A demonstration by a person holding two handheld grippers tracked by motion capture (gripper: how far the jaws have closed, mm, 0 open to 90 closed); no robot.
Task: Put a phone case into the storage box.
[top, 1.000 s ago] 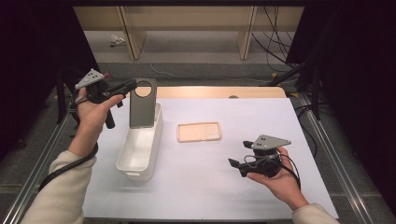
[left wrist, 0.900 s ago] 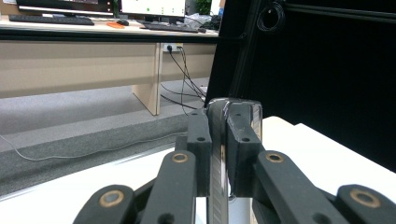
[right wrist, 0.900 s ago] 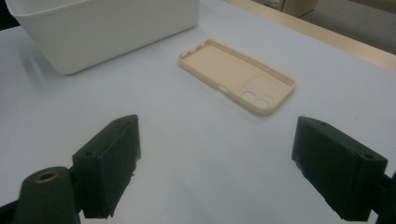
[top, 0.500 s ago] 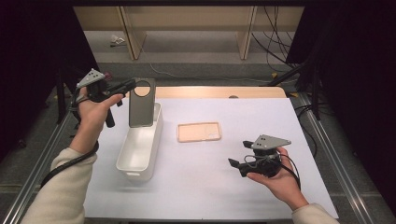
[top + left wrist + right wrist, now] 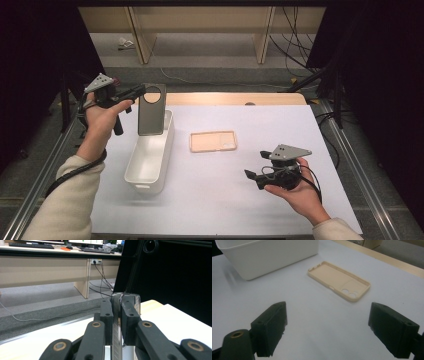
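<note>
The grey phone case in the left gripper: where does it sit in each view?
High view: grey phone case upright over the white bin, upper left.
Left gripper view: edge-on, centre, clamped between the jaws.
Right gripper view: not in it.
Shared landmark: the white table.

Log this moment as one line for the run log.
left gripper: shut on grey phone case, upright over white bin | right gripper: open, empty | beige phone case: flat on table

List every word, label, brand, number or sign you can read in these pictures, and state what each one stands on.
None can be read: the grey phone case, the beige phone case and the white bin show no lettering. The monitors in the left gripper view are too blurred to read.
</note>
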